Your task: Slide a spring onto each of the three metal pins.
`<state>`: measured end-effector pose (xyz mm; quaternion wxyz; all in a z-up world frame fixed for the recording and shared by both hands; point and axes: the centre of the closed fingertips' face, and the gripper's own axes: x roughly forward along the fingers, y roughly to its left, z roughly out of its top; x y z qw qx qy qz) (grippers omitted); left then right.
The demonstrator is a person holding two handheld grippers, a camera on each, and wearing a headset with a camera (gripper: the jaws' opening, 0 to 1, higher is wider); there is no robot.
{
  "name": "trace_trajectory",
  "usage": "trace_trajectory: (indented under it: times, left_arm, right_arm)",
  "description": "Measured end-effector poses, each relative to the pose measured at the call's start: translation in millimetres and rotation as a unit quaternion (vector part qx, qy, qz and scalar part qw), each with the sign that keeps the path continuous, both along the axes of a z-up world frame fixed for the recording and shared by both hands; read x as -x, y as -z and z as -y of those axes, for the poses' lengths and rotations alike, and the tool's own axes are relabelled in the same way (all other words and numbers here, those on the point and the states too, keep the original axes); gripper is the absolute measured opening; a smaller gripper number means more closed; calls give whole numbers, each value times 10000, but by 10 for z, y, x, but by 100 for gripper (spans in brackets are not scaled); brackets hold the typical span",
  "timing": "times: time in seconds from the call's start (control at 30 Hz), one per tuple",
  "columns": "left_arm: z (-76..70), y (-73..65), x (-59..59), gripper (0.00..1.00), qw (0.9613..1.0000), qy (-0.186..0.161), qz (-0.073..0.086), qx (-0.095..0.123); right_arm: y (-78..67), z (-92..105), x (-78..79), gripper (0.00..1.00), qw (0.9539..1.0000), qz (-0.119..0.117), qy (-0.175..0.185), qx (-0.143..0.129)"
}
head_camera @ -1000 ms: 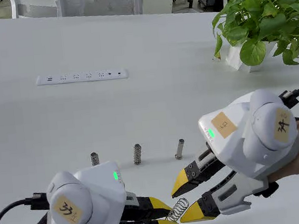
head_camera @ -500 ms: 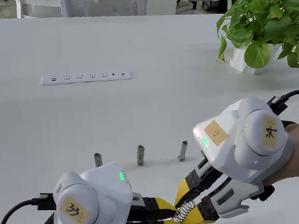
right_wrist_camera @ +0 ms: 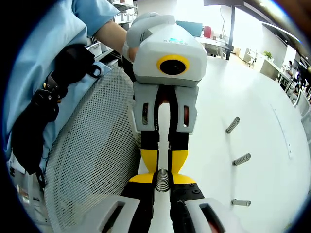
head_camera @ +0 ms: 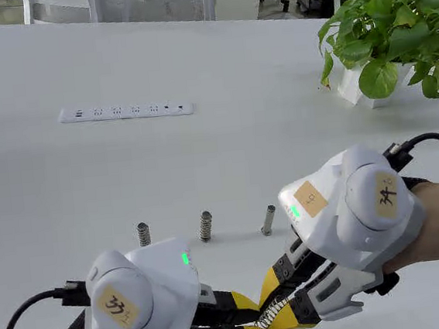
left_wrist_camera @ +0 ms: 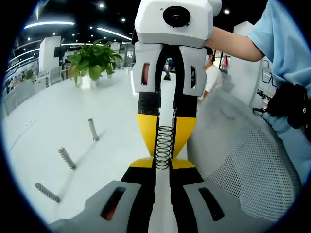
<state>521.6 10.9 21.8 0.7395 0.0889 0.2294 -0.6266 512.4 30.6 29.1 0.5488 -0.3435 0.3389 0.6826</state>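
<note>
Since half a second before, the right gripper (head_camera: 271, 309) had narrowed its jaws from a loose straddle until they pressed on the loose spring (head_camera: 269, 314), while the pins kept their places on the table (head_camera: 66, 187).

From the head view, the left gripper (head_camera: 250, 323) met the right one tip to tip at the near edge, and the spring lay slanted between them, clamped by both. Beyond them stood a row of three: the left pin (head_camera: 143, 234) and the middle pin (head_camera: 205, 226) each wore a coil, and the bare pin (head_camera: 268, 220) stood at the right end, nearest the right gripper. A power strip (head_camera: 125, 111) lay farther back, and a plant (head_camera: 393, 23) stood at the far right.

Along the left gripper view, its own jaws pinched the spring's (left_wrist_camera: 164, 145) near end, and the right gripper's yellow fingers (left_wrist_camera: 147, 131) flanked the coil, touching its sides. The bare pin (left_wrist_camera: 93, 129) stood off to the left, well apart.

From the right gripper view, the spring (right_wrist_camera: 163, 180) showed end-on between its closed-in jaws, with the left gripper (right_wrist_camera: 164, 165) facing it. The bare pin (right_wrist_camera: 240, 202) lay to the right.
</note>
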Motion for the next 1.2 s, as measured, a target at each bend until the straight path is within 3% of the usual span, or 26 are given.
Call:
trace_trajectory:
  times: [0.3, 0.5, 0.67, 0.73, 0.8, 0.87, 1.0, 1.2]
  left_arm:
    - [2, 19, 14, 7, 10000, -47, -5, 2]
    - [-54, 47, -66, 25, 9995, -278, 171, 12]
    - [-171, 81, -180, 39, 9978, -640, 189, 36]
    - [-258, 117, -258, 47, 9956, -905, 226, -52]
    - [-337, 132, -330, 56, 9933, -1080, 408, -74]
    - [-428, 165, -386, 68, 9905, -1326, 358, -92]
    - [-581, 179, -473, 80, 9852, -1663, 393, -110]
    - [-841, 172, -615, 99, 9714, -2341, 407, 30]
  right_arm:
    - [11, 7, 14, 7, 10000, 5, -19, 14]
    - [-1, -13, -52, 7, 9999, 52, 76, -95]
    - [16, 18, -98, 7, 9998, 93, 131, -76]
    - [24, 36, -104, 7, 9999, 81, 141, -50]
    - [33, 49, -106, 7, 9999, 46, 148, -29]
    - [45, 60, -113, 7, 9999, 49, 146, -14]
    - [68, 68, -122, 7, 9999, 36, 146, 18]
    - [74, 72, -155, 7, 9999, 50, 144, 35]
